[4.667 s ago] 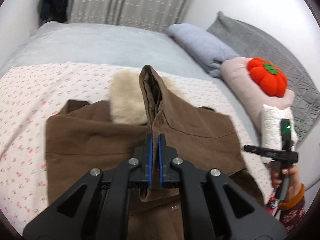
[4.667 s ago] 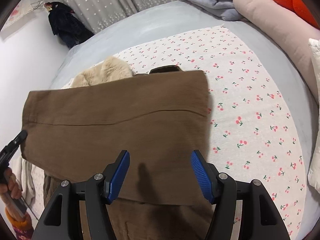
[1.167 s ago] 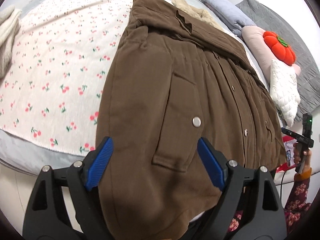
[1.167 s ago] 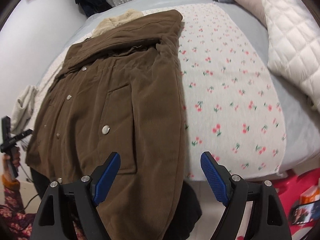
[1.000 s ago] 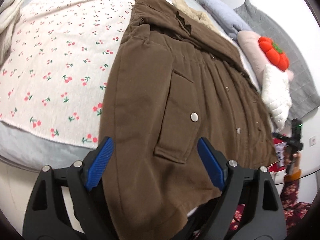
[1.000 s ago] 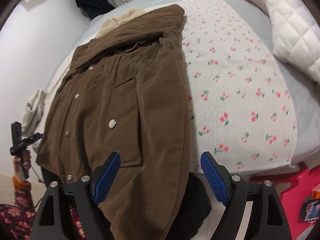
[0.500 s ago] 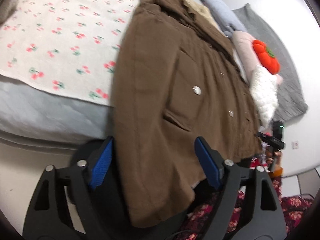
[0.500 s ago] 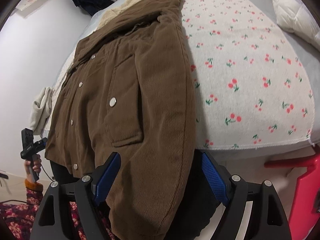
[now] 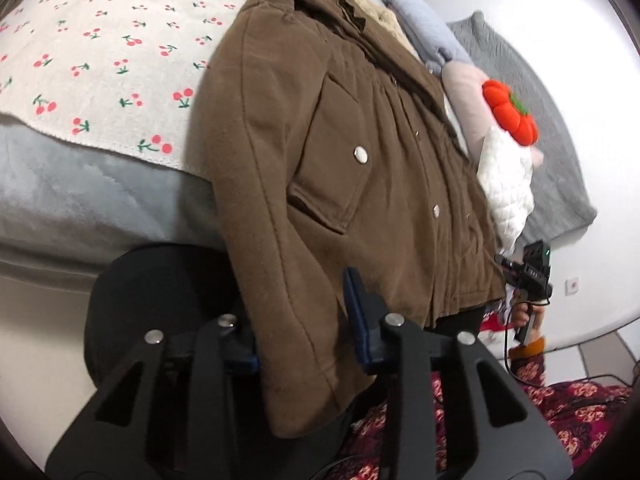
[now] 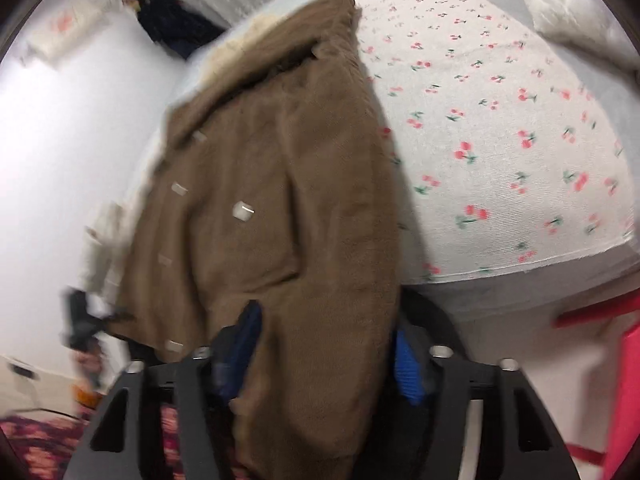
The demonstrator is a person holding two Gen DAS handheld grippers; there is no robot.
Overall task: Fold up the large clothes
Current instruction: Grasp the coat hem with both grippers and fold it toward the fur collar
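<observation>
A large brown coat (image 9: 320, 152) with snap buttons and a pale fur collar lies face up on the bed, its hem hanging over the bed's edge. It also shows, blurred, in the right wrist view (image 10: 280, 184). My left gripper (image 9: 304, 320) is open, its blue pads either side of the hanging left hem corner. My right gripper (image 10: 324, 344) is open around the hanging right hem corner. It also shows from outside in the left wrist view (image 9: 528, 272).
A white cherry-print blanket (image 9: 100, 40) covers the grey bed (image 9: 80, 200). Pillows, a white quilted cushion (image 9: 504, 184) and an orange pumpkin cushion (image 9: 510, 112) lie at the head. A red object (image 10: 624, 380) stands by the bed. A black round stool (image 9: 152, 288) is below the edge.
Both grippers have dropped from above the coat down to the bed's edge and now straddle the hanging hem corners. The jaws have narrowed somewhat. The right view is motion-blurred.
</observation>
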